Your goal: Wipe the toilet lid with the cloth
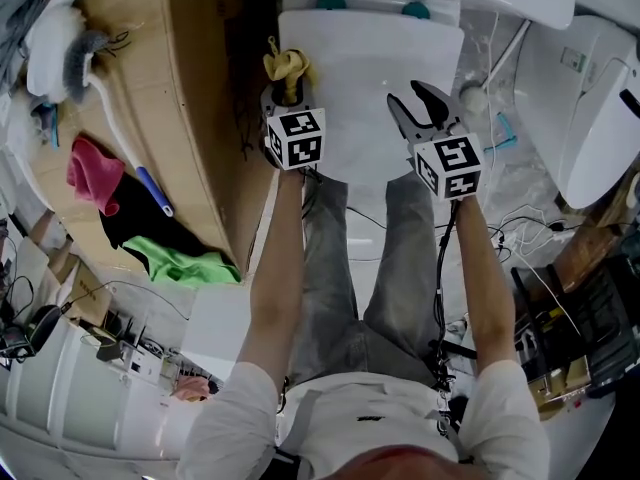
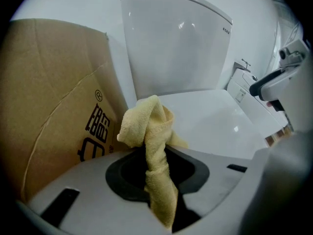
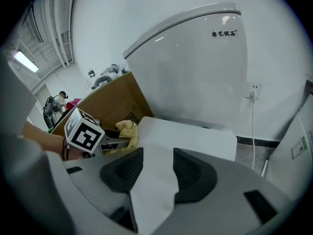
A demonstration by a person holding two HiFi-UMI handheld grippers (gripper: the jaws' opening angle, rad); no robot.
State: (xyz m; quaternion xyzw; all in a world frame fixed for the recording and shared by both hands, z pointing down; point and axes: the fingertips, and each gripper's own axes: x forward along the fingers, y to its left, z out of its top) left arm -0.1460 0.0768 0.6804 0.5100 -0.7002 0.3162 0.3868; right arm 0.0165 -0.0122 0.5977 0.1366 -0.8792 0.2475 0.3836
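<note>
Cramped bathroom, closed white toilet lid (image 1: 370, 78): left gripper (image 1: 285, 93) is clamped on the bunched yellow cloth (image 1: 285, 66) at the lid's left edge, right gripper (image 1: 425, 108) hangs apart and empty, so I'd press it flat and wipe in overlapping strokes.

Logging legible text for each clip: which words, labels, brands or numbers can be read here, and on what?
Brown cardboard box: large black printed characters and a circled mark, tilted, too unclear to quote.
White ceramic toilet tank: small dark print near its top edge, too small to read.
No text reads clearly.
</note>
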